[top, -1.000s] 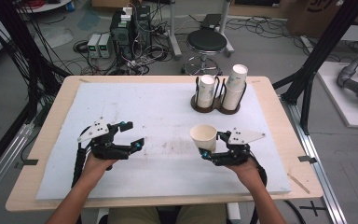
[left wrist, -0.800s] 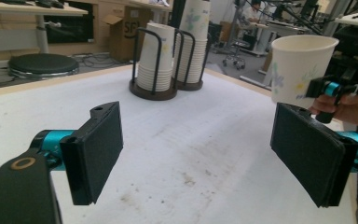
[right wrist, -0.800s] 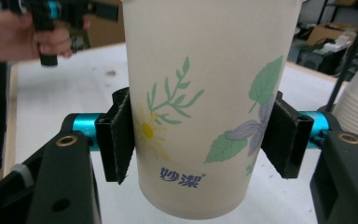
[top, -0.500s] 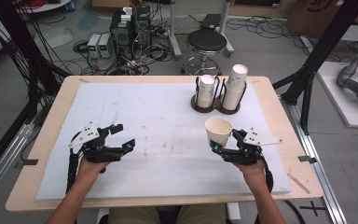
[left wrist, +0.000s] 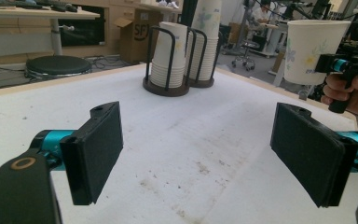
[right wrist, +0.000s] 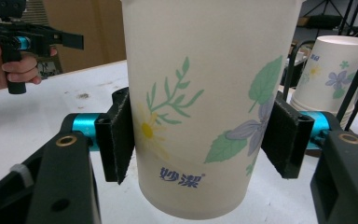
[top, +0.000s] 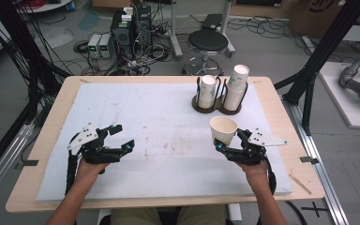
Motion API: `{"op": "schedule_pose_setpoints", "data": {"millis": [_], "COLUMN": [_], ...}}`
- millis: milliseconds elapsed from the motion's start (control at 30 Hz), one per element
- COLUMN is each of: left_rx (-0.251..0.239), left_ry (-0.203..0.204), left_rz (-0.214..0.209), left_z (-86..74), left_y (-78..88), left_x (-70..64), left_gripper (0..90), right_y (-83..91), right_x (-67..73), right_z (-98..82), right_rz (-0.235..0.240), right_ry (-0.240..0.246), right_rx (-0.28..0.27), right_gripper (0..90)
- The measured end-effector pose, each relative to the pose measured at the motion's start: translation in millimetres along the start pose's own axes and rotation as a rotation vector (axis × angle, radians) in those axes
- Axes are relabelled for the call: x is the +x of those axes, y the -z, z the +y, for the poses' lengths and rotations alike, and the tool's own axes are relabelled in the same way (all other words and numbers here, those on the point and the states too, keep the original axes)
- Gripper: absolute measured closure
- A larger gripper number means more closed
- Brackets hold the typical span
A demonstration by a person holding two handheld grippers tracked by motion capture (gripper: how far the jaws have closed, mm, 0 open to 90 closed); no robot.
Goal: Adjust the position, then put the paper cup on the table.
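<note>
Right gripper [top: 226, 142] was clamped on an upright paper cup [top: 223, 130], lifted above the table [top: 168, 112]. Left gripper [top: 122, 137] hovered with jaws wide apart, holding nothing.

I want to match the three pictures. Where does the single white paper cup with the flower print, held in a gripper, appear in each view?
High view: the white flower-print paper cup is right of centre, clamped by the right gripper.
Left gripper view: upper right.
Right gripper view: centre, between the jaws.
Shared landmark: the dark wire cup holder with stacked cups.
</note>
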State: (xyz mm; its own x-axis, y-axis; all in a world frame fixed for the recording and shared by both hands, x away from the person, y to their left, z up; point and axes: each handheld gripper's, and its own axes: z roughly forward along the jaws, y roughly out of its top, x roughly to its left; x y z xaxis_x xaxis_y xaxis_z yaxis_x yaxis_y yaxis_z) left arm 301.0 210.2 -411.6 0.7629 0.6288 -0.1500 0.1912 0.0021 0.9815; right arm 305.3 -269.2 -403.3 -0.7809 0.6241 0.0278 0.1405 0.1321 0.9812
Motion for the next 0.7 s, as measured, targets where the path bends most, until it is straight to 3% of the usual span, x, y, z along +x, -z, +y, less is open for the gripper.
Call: {"op": "schedule_pose_setpoints", "data": {"millis": [400,700], "left_rx": [-0.003,-0.008], "left_ry": [0.006,0.004], "left_rz": [-0.001,0.014], "left_z": [0.0,1.6], "left_y": [-0.1,1.8], "left_x": [2.2,4.2], "left_gripper": [17.0,17.0], "right_y": [-4.9,-34.6], "right_x": [-2.5,-3.2], "right_z": [-0.1,1.4], "right_rz": [-0.021,-0.004], "right_ry": [0.000,0.001], "right_rx": [-0.004,0.025], "right_gripper": [35.2,35.2]}}
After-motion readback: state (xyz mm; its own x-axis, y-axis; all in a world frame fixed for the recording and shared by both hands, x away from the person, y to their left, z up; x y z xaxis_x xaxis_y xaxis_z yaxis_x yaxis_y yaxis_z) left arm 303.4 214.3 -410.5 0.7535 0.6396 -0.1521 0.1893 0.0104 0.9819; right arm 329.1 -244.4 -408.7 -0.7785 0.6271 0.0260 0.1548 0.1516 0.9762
